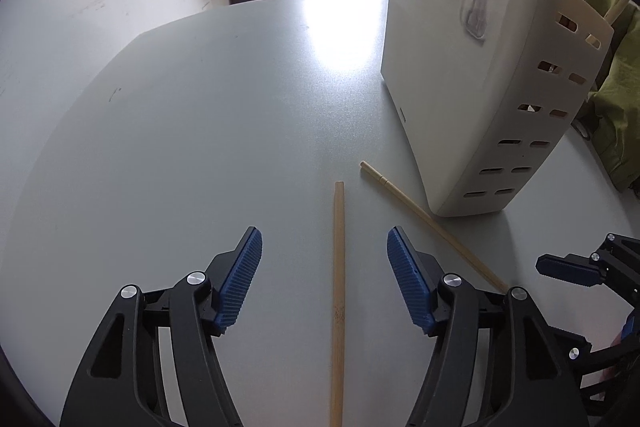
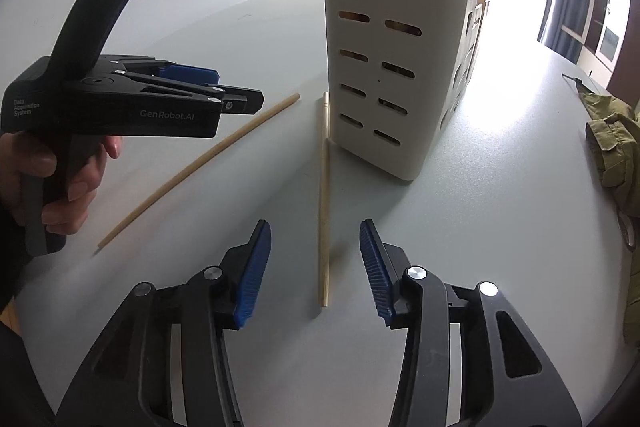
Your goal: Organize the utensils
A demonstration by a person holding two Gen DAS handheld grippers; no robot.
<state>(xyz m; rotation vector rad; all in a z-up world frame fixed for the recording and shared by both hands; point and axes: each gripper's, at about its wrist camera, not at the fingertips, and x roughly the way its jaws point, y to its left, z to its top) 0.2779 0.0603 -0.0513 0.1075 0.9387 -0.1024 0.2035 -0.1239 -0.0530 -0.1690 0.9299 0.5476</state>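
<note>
Lying flat on the pale grey desk [image 1: 180,147] beside the cream slotted plastic utensil holder [image 1: 460,99], two thin bamboo chopsticks [image 1: 338,287] sit between released jaws: left hand-held gripper [image 1: 324,279], right hand-held gripper [image 2: 316,267]. Thin sticks may roll or slip when pinched.

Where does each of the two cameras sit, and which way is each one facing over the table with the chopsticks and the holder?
Left wrist: on the left gripper, looking down along its open blue-padded fingers at one chopstick on the table; the right gripper's tip shows at the right edge.
Right wrist: on the right gripper, angled down at the other chopstick between its open fingers; a hand holding the left gripper shows at left.
Shared: both chopsticks, the white slotted holder, the table and the green cloth.
</note>
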